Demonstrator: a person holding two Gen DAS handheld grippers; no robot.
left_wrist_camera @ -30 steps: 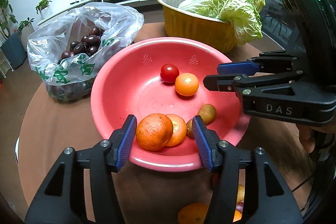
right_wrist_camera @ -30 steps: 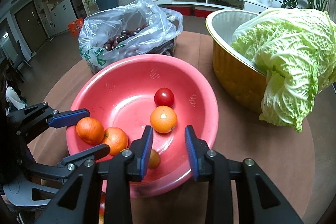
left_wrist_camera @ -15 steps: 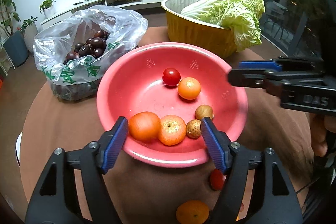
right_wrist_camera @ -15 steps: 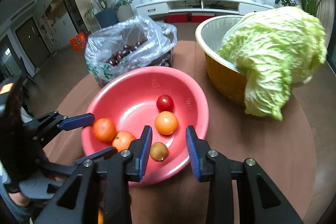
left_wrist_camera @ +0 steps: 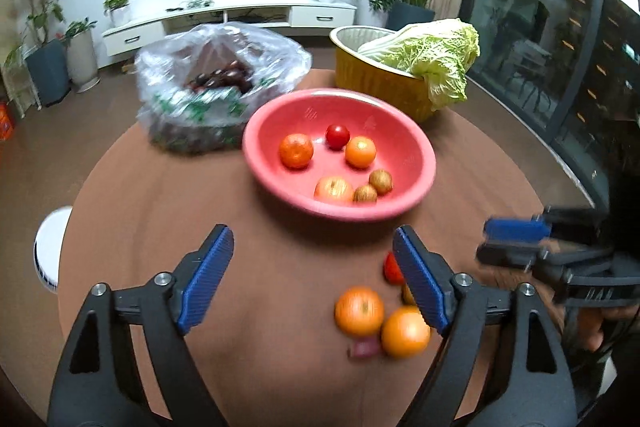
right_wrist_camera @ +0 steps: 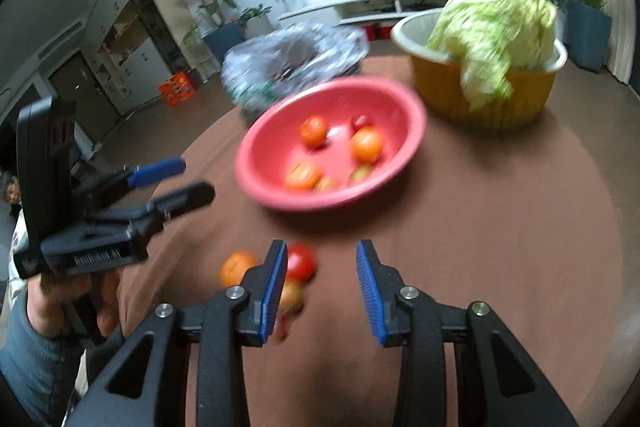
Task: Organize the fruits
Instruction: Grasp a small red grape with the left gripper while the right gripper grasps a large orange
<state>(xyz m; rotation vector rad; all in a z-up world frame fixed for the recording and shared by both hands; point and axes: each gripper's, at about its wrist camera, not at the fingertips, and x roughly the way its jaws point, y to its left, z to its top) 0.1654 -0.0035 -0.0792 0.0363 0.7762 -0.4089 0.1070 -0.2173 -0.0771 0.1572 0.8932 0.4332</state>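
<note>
- The pink bowl [left_wrist_camera: 416, 163] is sitting on the round brown table [left_wrist_camera: 160, 195], ahead of both grippers and well apart from them; it is standing upright with its mouth facing up, holding oranges, a small red tomato [left_wrist_camera: 337, 136] and two brownish fruits; these are round, so no long axis can be told.
- The left gripper [left_wrist_camera: 312, 279] is angling down at the table; its jaws have just been opening and are standing wide, with only bare tabletop between them.
- Loose fruit is lying just beside its right finger: two oranges [left_wrist_camera: 359, 311], and a red tomato [right_wrist_camera: 300, 262] partly hidden behind the blue pad.
- The right gripper [right_wrist_camera: 322, 291] is also tilting downward, jaws parted and gripping nothing; that tomato is lying just left of its left pad.
- A hand [right_wrist_camera: 68, 303] in a grey sleeve is clasping the left gripper's handle.
- Beyond the bowl, a plastic bag of dark fruit [left_wrist_camera: 220, 83] and a yellow basin with cabbage [left_wrist_camera: 432, 55] are resting.
</note>
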